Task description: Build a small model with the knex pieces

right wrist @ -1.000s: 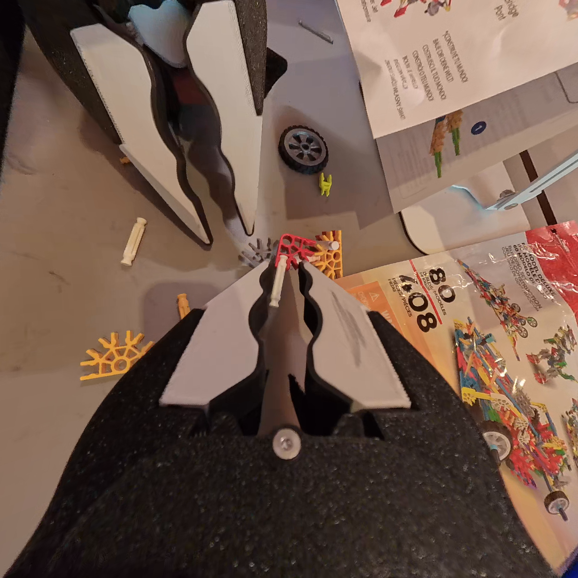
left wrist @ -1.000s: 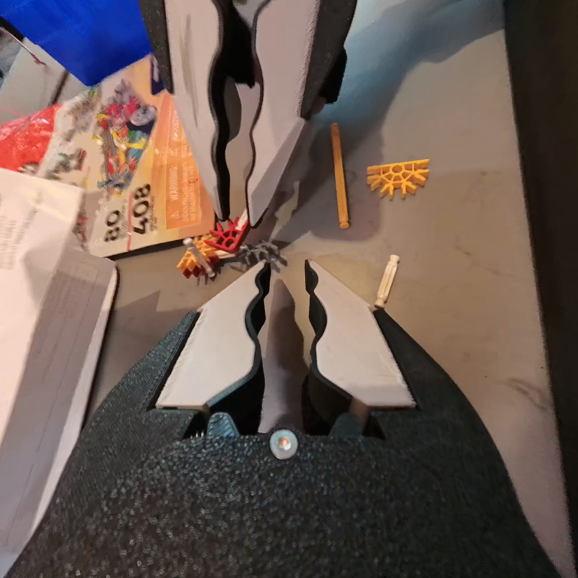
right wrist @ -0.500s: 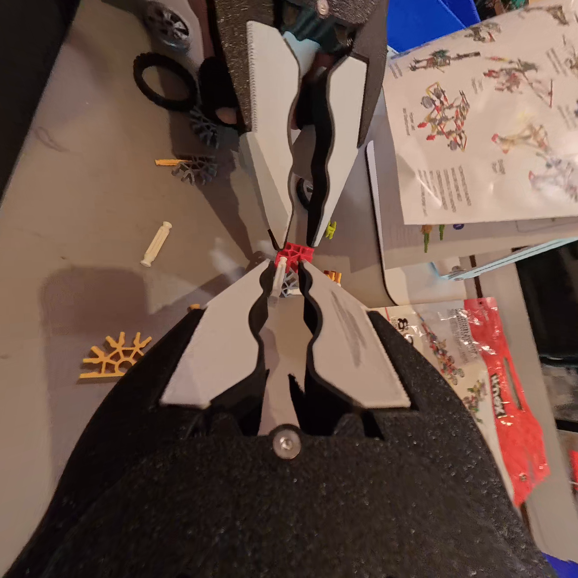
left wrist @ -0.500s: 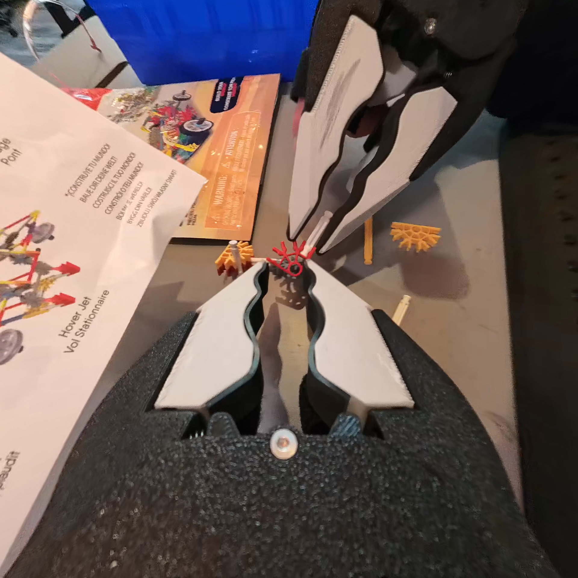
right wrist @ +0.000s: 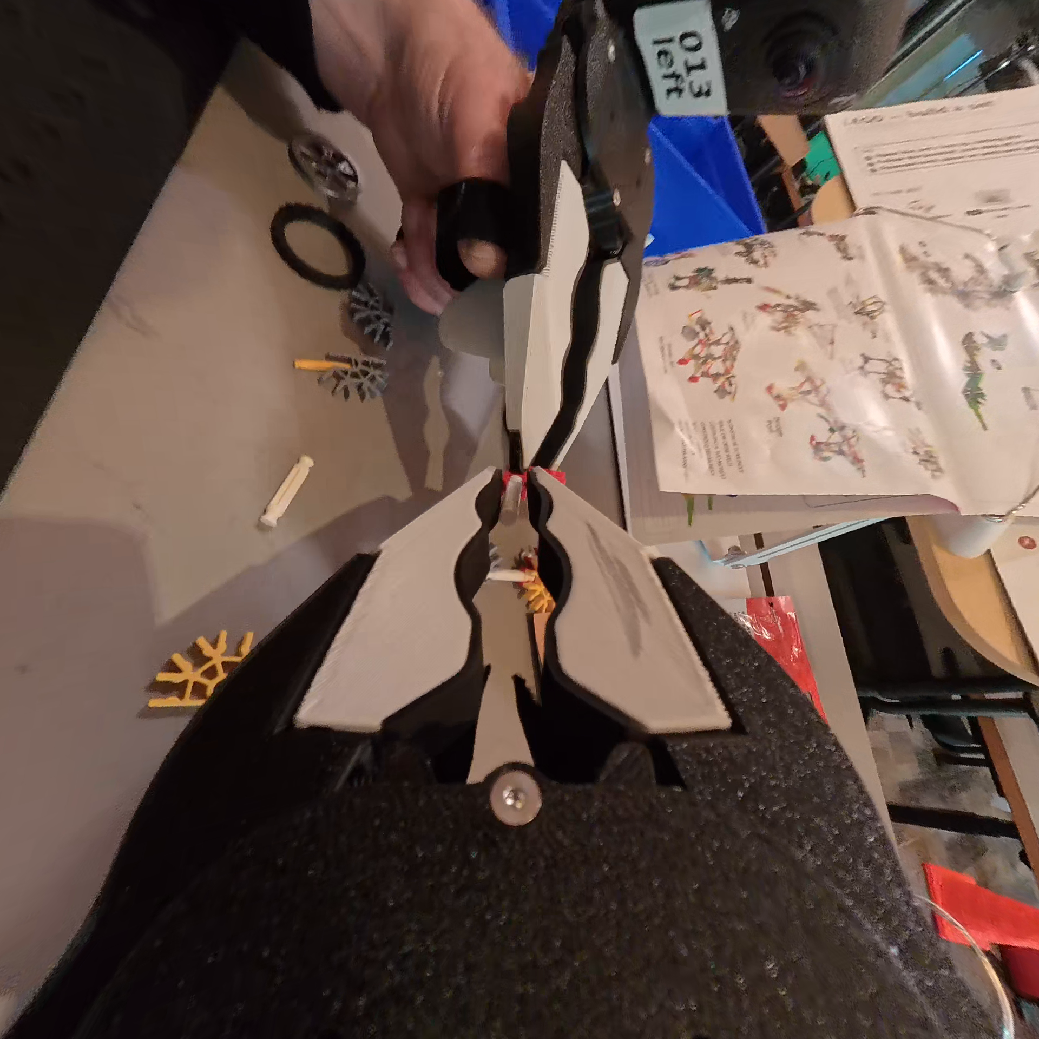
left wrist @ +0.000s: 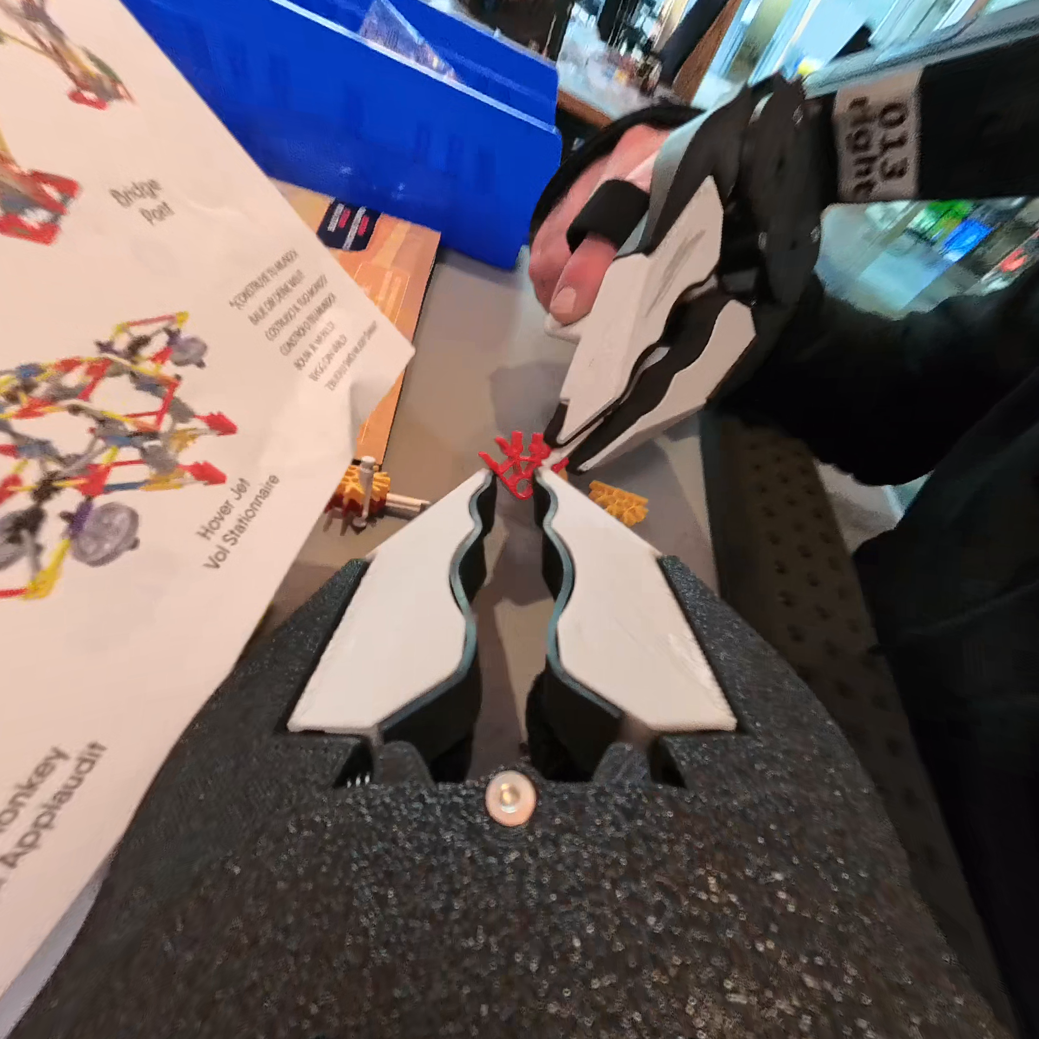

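My left gripper [left wrist: 514, 478] is shut on a small red connector [left wrist: 514, 462] and holds it above the grey table [left wrist: 472, 348]. My right gripper [right wrist: 514, 478] is shut on a short white rod [right wrist: 510, 503], whose far end sits in the red connector [right wrist: 513, 479]. The two grippers meet tip to tip. The right gripper [left wrist: 565, 458] comes in from the upper right in the left wrist view. The left gripper [right wrist: 525, 458] comes down from above in the right wrist view. A hand [right wrist: 438, 112] holds each tool.
Below lie a yellow connector with white rods [left wrist: 360, 489], yellow connectors [left wrist: 618, 500] [right wrist: 197, 672], a white rod [right wrist: 287, 489], grey connectors [right wrist: 354, 376], a black tyre [right wrist: 317, 244] and a wheel [right wrist: 323, 166]. Instruction sheets [left wrist: 140, 337] [right wrist: 787, 365], a blue bin [left wrist: 365, 112], a red bag [right wrist: 776, 635]. The tips of both grippers are at nearly the same place. Left tips and right tips are each some 20 centimetres from the wheel [right wrist: 323, 166].
My left gripper, open a second ago, has shut on the red connector. Both grippers have risen from the table together, with the connector and rod between them.
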Motion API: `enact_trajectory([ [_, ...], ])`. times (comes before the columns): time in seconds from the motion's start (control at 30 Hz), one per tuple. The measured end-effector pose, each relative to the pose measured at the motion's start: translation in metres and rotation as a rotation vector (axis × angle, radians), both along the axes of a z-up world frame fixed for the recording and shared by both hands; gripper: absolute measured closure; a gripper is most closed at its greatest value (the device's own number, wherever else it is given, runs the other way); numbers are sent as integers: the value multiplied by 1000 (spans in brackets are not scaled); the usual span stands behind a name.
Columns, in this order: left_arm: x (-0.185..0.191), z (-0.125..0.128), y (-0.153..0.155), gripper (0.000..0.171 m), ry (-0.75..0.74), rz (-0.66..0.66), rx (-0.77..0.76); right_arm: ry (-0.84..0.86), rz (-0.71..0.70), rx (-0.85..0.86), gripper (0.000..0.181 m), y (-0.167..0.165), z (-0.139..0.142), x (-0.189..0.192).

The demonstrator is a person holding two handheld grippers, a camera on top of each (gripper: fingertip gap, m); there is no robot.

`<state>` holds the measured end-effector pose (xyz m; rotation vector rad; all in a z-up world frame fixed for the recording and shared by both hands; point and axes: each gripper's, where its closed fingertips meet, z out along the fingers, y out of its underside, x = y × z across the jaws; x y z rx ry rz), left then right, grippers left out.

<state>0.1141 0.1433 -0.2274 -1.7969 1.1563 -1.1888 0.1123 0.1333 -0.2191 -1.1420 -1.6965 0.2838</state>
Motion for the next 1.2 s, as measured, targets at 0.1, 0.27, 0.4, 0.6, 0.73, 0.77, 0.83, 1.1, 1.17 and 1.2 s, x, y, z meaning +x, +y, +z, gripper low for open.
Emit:
enact_trajectory([
  [0.1, 0, 6, 1, 168, -36, -1, 20, 54, 4, -26, 177, 0, 8, 0],
  [0.27, 0, 17, 5, 171, -73, 20, 87, 163, -17, -154, 176, 7, 21, 5],
  [0.4, -3, 18, 11, 171, -35, 58, 188, 240, -36, -277, 169, 13, 28, 10],
  [0.6, -7, 11, 19, 171, 38, 85, 296, 192, -146, -482, 159, 32, 1, 18],
  [0.73, -12, -6, 22, 171, 157, 85, 334, 46, -238, -506, 157, 42, -30, 29],
  [0.77, -13, -11, 22, 171, 186, 84, 334, 12, -251, -529, 155, 42, -37, 32],
  [0.83, -12, -17, 22, 171, 225, 88, 348, -46, -274, -559, 152, 42, -49, 38],
  [1.1, -12, -37, 24, 158, 317, 79, 343, -200, -356, -592, 151, 43, -81, 49],
  [1.17, -10, -39, 23, 158, 330, 74, 354, -207, -354, -581, 153, 42, -80, 48],
  [1.2, -11, -41, 23, 157, 343, 75, 359, -209, -352, -570, 153, 42, -80, 47],
])
